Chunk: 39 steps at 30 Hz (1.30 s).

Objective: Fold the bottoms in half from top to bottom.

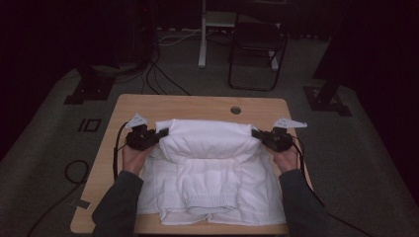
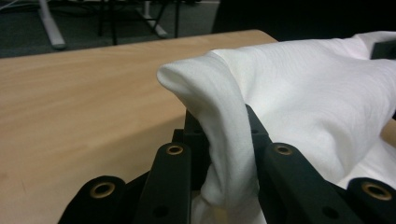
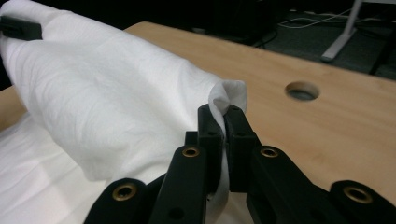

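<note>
Bare table (image 1: 197, 104) is lying open beyond the lifted shirt (image 1: 207, 140), holding only a small hole (image 1: 235, 110), while cloth is covering the near half.

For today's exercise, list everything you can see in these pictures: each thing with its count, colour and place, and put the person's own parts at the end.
garment: one, white, spread over the near half of the table, its far part lifted between the two grippers
table: one, light wood, centre of the high view
cable hole: one, round, in the tabletop near its far edge
chair: one, black frame, on the floor beyond the table
white stand leg: one, on the floor left of the chair
floor cables: several, black, beyond the table's far left corner
left gripper: one, black, clamped on the garment's left edge
right gripper: one, black, clamped on the garment's right edge
forearms: two, dark sleeves, coming in from the bottom
</note>
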Tool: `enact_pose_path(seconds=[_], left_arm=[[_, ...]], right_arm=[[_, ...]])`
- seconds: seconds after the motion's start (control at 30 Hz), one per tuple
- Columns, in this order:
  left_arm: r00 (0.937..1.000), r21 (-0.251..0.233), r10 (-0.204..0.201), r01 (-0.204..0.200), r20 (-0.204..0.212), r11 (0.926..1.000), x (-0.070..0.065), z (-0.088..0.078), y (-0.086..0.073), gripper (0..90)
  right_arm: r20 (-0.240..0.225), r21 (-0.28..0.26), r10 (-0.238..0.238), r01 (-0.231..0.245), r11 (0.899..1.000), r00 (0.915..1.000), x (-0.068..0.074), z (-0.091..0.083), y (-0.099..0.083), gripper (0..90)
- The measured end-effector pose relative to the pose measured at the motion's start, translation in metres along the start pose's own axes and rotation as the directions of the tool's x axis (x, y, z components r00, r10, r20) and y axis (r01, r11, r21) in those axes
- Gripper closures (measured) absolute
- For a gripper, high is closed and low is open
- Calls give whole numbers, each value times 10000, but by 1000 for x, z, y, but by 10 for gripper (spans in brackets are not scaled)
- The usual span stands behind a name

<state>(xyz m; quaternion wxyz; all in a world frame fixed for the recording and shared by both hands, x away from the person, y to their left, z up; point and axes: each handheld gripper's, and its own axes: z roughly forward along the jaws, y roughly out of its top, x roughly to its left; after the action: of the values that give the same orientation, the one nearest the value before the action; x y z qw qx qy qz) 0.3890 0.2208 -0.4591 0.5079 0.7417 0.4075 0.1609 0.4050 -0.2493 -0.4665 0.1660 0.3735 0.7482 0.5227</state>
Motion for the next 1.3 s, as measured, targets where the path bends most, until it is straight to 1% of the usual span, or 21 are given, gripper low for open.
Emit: enact_pose_path(seconds=[0.07,0.17,0.23,0.3,0.33,0.37,0.4,0.43,0.47,0.5,0.6,0.63,0.67,0.73,0.8,0.93,0.97,1.03,1.17,1.2,1.3], left_arm=[[9993,267,186,-194,331,9995,-14,-13,-23,785],[9986,681,187,-221,503,9974,-23,-18,-43,782],[9979,1203,83,-159,641,9926,-28,-19,-61,779],[9968,1746,-54,-87,802,9846,-32,-18,-79,778],[9974,2199,74,-229,712,9753,-36,-15,-89,777],[9978,2464,242,-389,623,9684,-38,-13,-94,776],[9978,2464,242,-389,623,9684,-38,-13,-94,775],[9983,2905,200,-352,553,9562,-40,-5,-107,776],[9983,3008,400,-510,427,9523,-42,0,-113,776],[9979,2898,508,-603,404,9552,-43,3,-115,778],[9983,2933,507,-570,291,9543,-43,6,-113,780],[9959,2920,892,-894,140,9522,-45,9,-112,780],[9952,2889,978,-953,58,9526,-45,11,-111,780],[9953,2836,967,-938,36,9544,-44,12,-111,780],[9957,2671,919,-856,-112,9599,-38,19,-108,781],[9959,2607,877,-788,-227,9622,-32,27,-103,781],[9970,2469,706,-609,-307,9671,-26,32,-100,782],[9973,2401,627,-518,-378,9694,-21,38,-97,782],[9958,2360,595,-416,-690,9709,-13,49,-88,783],[9958,2360,595,-416,-690,9709,-13,49,-88,783],[9933,2361,560,-306,-1014,9712,-3,62,-78,783]], right_arm=[[-105,305,-222,226,9993,9997,12,-11,-19,872],[-291,605,-70,87,9981,9996,22,-19,-41,871],[-378,887,23,10,9961,9993,29,-23,-57,869],[-419,1308,58,-2,9914,9991,36,-24,-73,868],[-397,1512,49,11,9885,9992,38,-24,-79,868],[-450,1884,54,31,9821,9990,43,-22,-88,868],[-450,1884,54,31,9821,9990,43,-22,-88,868],[-600,2568,-66,218,9662,9982,49,-17,-103,867],[-574,2815,-225,378,9588,9981,52,-14,-107,868],[-562,3119,-277,439,9491,9980,54,-8,-113,868],[-470,3050,-184,319,9518,9987,53,-4,-114,867],[-353,3062,-407,496,9507,9985,52,-1,-112,866],[-334,3026,-425,506,9518,9985,51,1,-112,866],[-279,2971,-443,506,9535,9986,49,3,-111,866],[-91,2832,-401,410,9582,9992,43,9,-109,866],[35,2710,-388,364,9619,9992,37,16,-105,866],[56,2685,-350,323,9627,9994,34,19,-104,866],[167,2636,-281,227,9644,9995,30,24,-101,867],[430,2704,-384,253,9624,9983,22,37,-92,866],[475,2710,-362,220,9623,9982,21,40,-90,867],[668,2704,-246,56,9627,9975,12,51,-82,867]])
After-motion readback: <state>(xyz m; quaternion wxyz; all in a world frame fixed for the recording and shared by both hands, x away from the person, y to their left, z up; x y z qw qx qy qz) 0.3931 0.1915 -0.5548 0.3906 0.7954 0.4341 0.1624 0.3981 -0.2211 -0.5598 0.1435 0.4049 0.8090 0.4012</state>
